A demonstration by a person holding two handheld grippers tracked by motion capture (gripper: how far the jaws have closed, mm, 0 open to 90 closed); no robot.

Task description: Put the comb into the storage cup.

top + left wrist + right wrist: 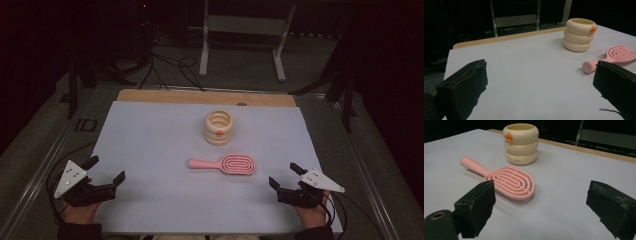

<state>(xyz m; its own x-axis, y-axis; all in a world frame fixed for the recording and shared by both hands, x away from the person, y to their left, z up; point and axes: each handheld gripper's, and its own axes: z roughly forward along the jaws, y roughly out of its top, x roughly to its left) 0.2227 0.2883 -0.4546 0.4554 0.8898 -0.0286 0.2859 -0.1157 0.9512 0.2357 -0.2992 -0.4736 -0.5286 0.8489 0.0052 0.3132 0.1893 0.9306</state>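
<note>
A pink hairbrush lies flat near the middle of the white table cover, handle pointing left. Behind it stands a cream ringed cup with a small orange mark on its front. My left gripper rests at the front left, open, nothing between its jaws. At the front right my right gripper is open too, a little right of the brush head. The left gripper view shows the cup and the brush off to the right. From the right gripper view the brush lies just ahead, the cup beyond it.
A wooden strip runs along the table's far edge. Beyond it stand a white metal frame and loose cables on the dark floor. Dark stands flank the table on both sides.
</note>
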